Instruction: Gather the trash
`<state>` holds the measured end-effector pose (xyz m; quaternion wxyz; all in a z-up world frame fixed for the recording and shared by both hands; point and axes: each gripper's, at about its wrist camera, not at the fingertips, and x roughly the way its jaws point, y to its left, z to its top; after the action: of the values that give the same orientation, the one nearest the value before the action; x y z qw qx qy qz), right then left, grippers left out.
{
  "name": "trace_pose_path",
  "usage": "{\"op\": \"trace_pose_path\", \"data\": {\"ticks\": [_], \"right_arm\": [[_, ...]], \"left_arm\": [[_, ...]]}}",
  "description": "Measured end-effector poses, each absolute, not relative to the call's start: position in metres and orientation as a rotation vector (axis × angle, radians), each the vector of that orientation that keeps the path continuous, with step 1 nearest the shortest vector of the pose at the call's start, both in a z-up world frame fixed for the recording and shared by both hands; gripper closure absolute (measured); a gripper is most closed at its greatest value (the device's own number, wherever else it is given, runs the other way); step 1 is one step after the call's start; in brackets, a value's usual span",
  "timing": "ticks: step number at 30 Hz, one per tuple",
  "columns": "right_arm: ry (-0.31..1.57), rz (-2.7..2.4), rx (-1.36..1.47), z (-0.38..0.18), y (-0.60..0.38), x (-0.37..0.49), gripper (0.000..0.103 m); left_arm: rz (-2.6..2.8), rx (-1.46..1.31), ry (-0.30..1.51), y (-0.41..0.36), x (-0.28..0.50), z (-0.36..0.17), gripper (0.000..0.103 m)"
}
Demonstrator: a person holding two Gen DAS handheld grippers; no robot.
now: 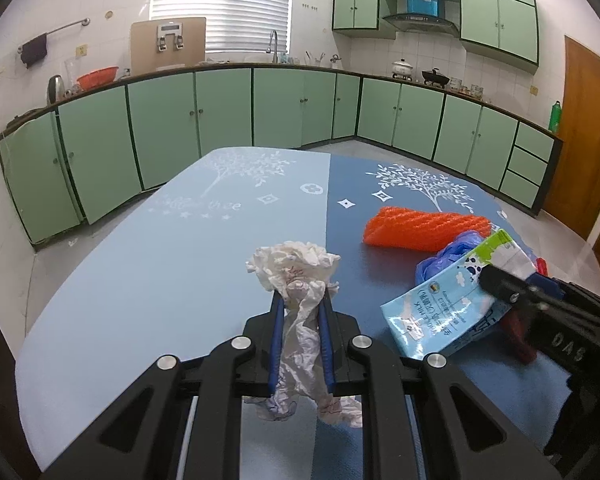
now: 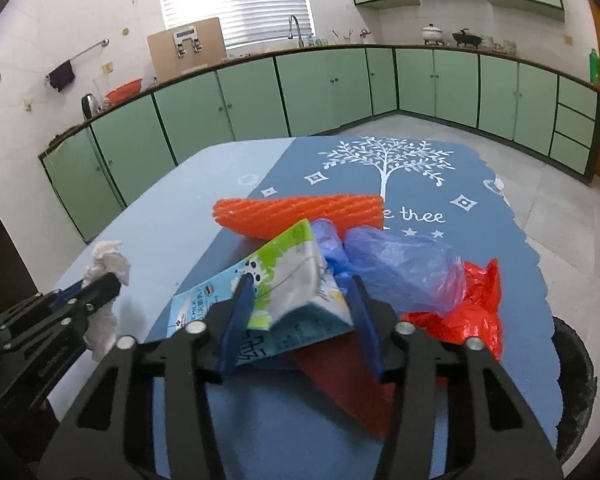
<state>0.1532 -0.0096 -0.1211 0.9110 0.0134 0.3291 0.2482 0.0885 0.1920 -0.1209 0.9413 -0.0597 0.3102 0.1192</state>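
My left gripper point(image 1: 302, 298) is shut on a crumpled white paper wad point(image 1: 296, 264), which sticks out above and below the blue pads. The same wad point(image 2: 108, 260) shows at the left of the right wrist view, in the left gripper point(image 2: 100, 286). My right gripper point(image 2: 300, 280) is shut on a flattened light-blue and green milk carton point(image 2: 288, 256), one pad on each side. From the left wrist view the carton point(image 1: 440, 304) tilts up off the table in the right gripper point(image 1: 500, 300). Behind it lie an orange foam net point(image 2: 300, 212), a blue plastic bag point(image 2: 400, 264) and a red plastic bag point(image 2: 476, 308).
The trash lies on a table with a two-tone blue cloth point(image 1: 160, 260) printed with white trees. A dark round rim point(image 2: 576, 360) shows below the table's right edge. Green kitchen cabinets point(image 1: 220, 112) line the walls beyond a strip of floor.
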Motion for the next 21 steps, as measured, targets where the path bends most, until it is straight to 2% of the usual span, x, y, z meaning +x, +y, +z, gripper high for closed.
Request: {"op": "trace_pose_path", "data": {"ticks": [21], "right_arm": [[0.62, 0.525, 0.042, -0.088, -0.05, 0.121, 0.067]], "left_arm": [[0.187, -0.104, 0.595, 0.173, 0.08, -0.105, 0.087]]}}
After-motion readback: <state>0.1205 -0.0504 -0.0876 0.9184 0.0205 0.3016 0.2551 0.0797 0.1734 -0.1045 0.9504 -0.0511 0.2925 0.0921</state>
